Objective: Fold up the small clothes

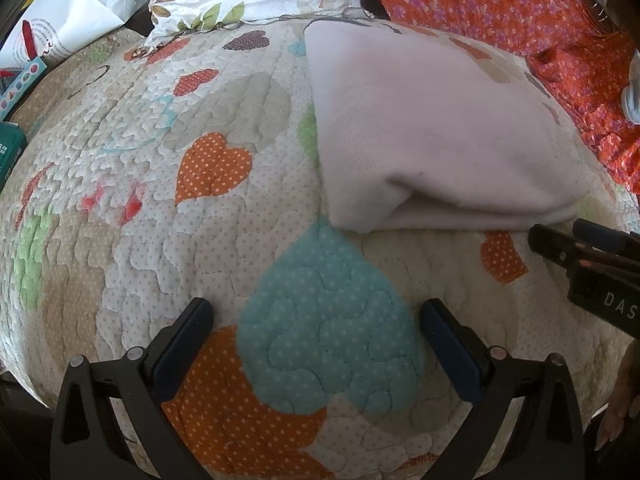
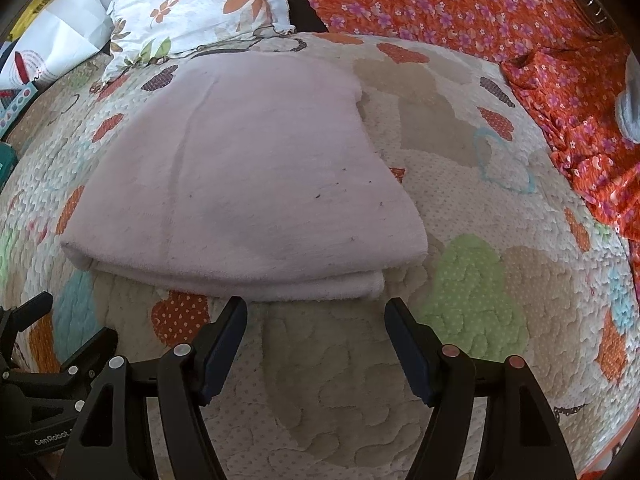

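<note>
A pale pink garment (image 2: pixel 248 176) lies folded in layers on the heart-patterned quilt (image 2: pixel 480 216), its thick folded edge toward me. In the left wrist view the pale pink garment (image 1: pixel 432 128) sits up and to the right. My left gripper (image 1: pixel 316 308) is open and empty over a teal heart patch, short of and left of the garment. My right gripper (image 2: pixel 316 308) is open and empty, its fingertips just in front of the garment's near edge. The right gripper (image 1: pixel 584 252) shows at the right edge of the left wrist view.
A floral pillow (image 2: pixel 192 4) lies at the far edge of the quilt. An orange flowered cloth (image 2: pixel 500 12) covers the far right. A white paper bag (image 2: pixel 52 36) and a teal box (image 1: pixel 10 152) lie at the far left.
</note>
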A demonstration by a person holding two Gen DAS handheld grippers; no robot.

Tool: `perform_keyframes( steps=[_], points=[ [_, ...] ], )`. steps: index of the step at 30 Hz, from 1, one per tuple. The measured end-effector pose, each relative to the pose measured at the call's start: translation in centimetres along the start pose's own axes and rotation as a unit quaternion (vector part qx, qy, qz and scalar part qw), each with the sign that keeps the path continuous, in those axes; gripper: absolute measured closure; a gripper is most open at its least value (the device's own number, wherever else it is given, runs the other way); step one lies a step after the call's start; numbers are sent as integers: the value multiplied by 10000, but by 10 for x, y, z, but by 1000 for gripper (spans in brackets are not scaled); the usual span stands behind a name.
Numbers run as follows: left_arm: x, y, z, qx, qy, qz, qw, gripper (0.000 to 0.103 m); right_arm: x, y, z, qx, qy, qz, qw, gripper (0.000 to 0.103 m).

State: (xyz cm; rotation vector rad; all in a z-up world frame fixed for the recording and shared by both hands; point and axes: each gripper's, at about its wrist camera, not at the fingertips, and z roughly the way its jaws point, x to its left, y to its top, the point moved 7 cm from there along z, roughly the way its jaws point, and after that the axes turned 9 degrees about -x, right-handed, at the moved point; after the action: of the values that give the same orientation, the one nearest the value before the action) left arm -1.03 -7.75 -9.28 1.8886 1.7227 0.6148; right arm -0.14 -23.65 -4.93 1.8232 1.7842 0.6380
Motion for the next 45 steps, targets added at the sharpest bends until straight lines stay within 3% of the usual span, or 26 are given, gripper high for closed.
perform_keyframes(
  steps=[45],
  points=[
    [-1,2,-2,-31,11,-15,10000,0,12,-3,-1,-74,-7,-242,9997,26]
  ],
)
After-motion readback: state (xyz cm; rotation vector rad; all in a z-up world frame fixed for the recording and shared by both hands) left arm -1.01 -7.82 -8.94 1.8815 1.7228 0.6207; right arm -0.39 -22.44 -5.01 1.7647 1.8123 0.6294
